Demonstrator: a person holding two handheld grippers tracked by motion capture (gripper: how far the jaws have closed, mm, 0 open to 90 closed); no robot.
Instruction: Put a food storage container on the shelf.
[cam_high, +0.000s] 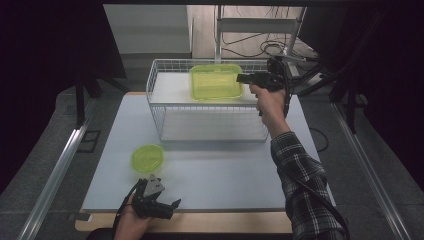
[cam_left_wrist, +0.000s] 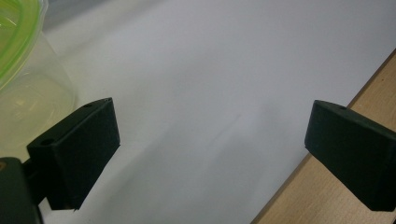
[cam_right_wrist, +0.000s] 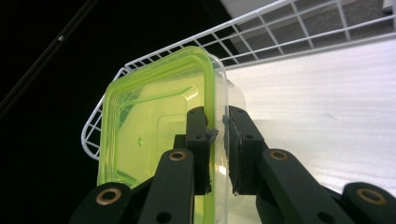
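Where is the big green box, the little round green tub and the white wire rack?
big green box (cam_high: 216, 81), high view, on its lid.
little round green tub (cam_high: 147, 158), high view, on its lid.
white wire rack (cam_high: 210, 124), high view, on its front mesh.

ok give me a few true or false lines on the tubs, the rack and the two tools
1. The right tool is shut on the rim of the square tub. True.
2. The square tub sits on the table in front of the rack. False: it is on the top shelf of the wire rack.
3. The left tool stands open with nothing between its jaws. True.
4. The round tub is held by the left tool. False: it rests on the table, beside that tool.
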